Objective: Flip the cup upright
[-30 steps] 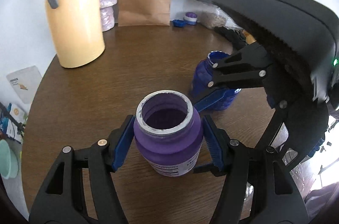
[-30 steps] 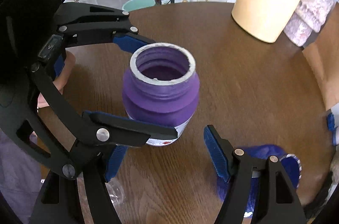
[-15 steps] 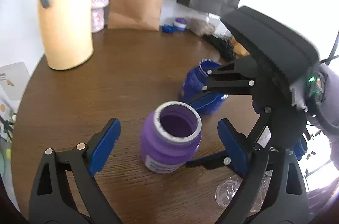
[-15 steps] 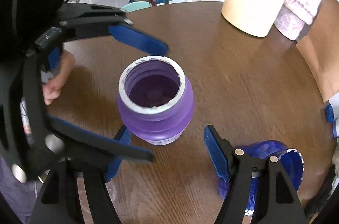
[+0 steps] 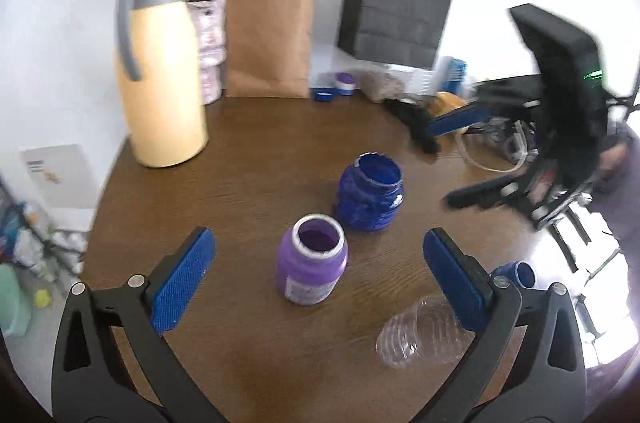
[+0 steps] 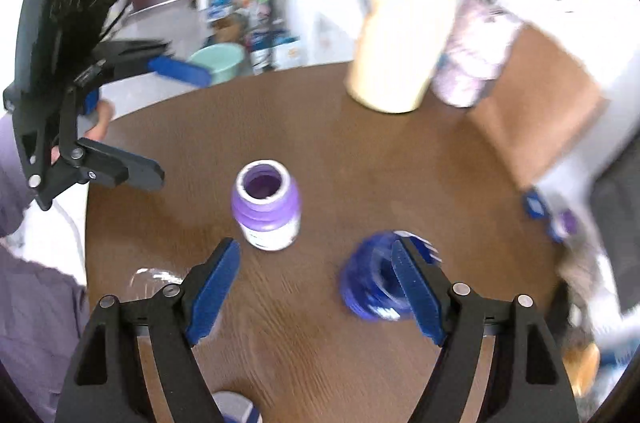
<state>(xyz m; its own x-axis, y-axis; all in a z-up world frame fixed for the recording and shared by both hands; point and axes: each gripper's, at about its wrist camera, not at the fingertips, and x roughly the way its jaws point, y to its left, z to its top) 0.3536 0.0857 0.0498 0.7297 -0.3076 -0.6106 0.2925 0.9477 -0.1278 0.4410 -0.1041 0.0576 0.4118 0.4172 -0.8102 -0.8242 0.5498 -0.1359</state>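
A purple jar-like cup (image 5: 312, 259) (image 6: 266, 205) stands upright and mouth up on the brown round table (image 5: 248, 183). Just behind it a dark blue cup (image 5: 370, 193) (image 6: 376, 277) also stands mouth up. My left gripper (image 5: 320, 279) is open, drawn back from the purple cup with nothing between its blue pads. My right gripper (image 6: 316, 283) is open too and holds nothing; the blue cup lies partly behind its right finger (image 6: 416, 287). Each gripper shows at the edge of the other's view, lifted off the table.
A cream thermos jug (image 5: 160, 71) (image 6: 400, 39), a vase of dried roses (image 5: 208, 43), a brown paper bag (image 5: 268, 43) and a black bag (image 5: 400, 11) stand at the table's back. A clear plastic bottle (image 5: 424, 335) lies near the front edge.
My left gripper opened, let go of the purple cup and drew back upward. The right gripper also pulled away and up. The purple cup stays standing upright.
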